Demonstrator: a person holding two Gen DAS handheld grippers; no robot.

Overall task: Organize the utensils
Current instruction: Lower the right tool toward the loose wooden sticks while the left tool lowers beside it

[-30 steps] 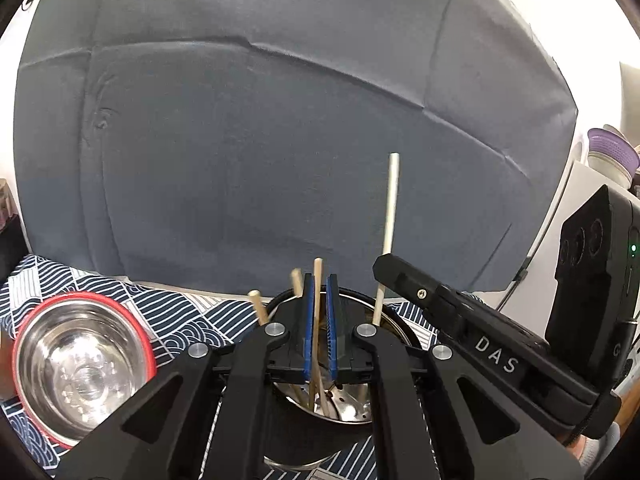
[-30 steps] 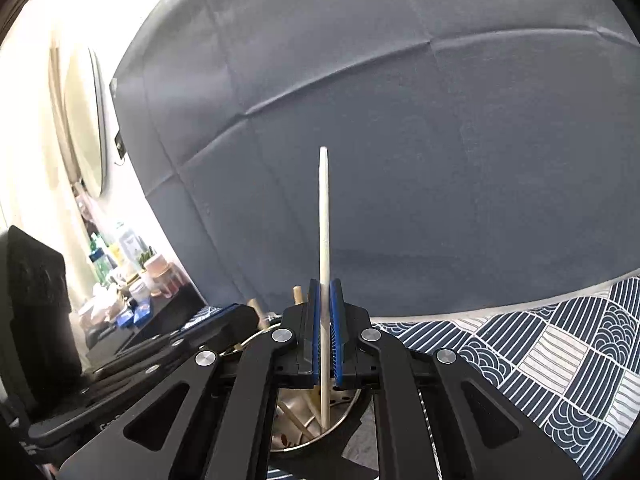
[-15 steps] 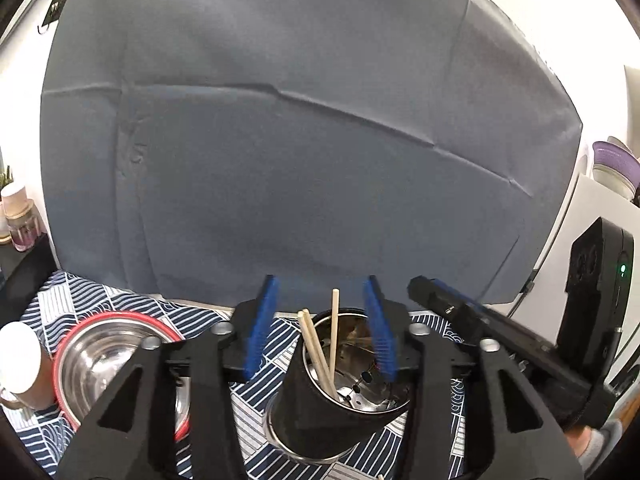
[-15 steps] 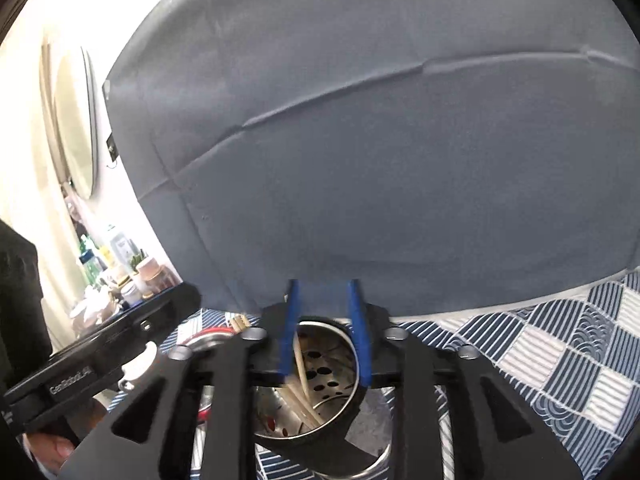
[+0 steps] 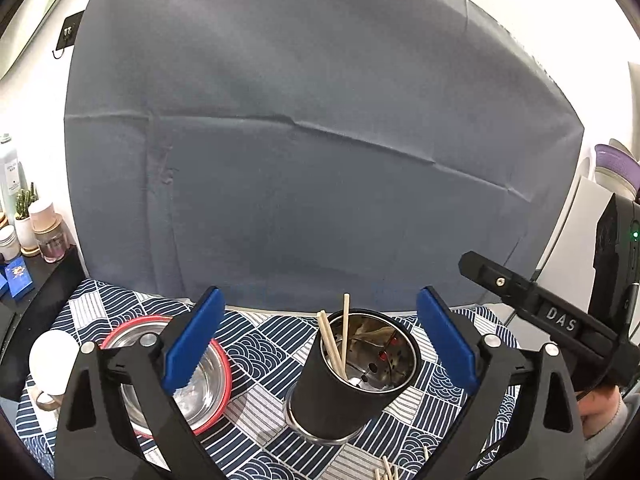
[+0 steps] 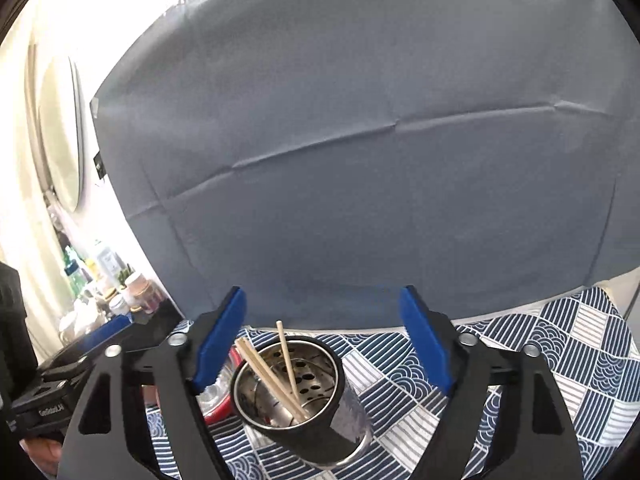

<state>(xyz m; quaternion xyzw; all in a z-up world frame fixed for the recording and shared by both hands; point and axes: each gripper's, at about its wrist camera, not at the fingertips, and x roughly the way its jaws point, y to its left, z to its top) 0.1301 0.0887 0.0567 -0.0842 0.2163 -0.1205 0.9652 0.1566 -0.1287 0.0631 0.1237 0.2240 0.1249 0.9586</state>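
Observation:
A black utensil holder with a perforated steel liner [image 5: 352,376] stands on the patterned cloth; it also shows in the right wrist view [image 6: 296,396]. Wooden chopsticks [image 5: 338,340] stand inside it, leaning on the rim, seen too in the right wrist view [image 6: 276,372]. My left gripper [image 5: 320,340] is open and empty, raised above and in front of the holder. My right gripper [image 6: 322,340] is open and empty, likewise above the holder. A few more chopstick tips [image 5: 386,472] lie on the cloth at the bottom edge.
A steel bowl with a red rim [image 5: 218,392] sits left of the holder, a white mug [image 5: 54,360] further left. A grey backdrop [image 5: 320,160] hangs behind the table. Bottles and jars [image 5: 36,224] stand on a shelf at the left. The other gripper's body [image 5: 560,320] is at the right.
Both grippers let go of their chopsticks, which dropped into the holder. Both jaws opened wide and both grippers drew back and up from the holder.

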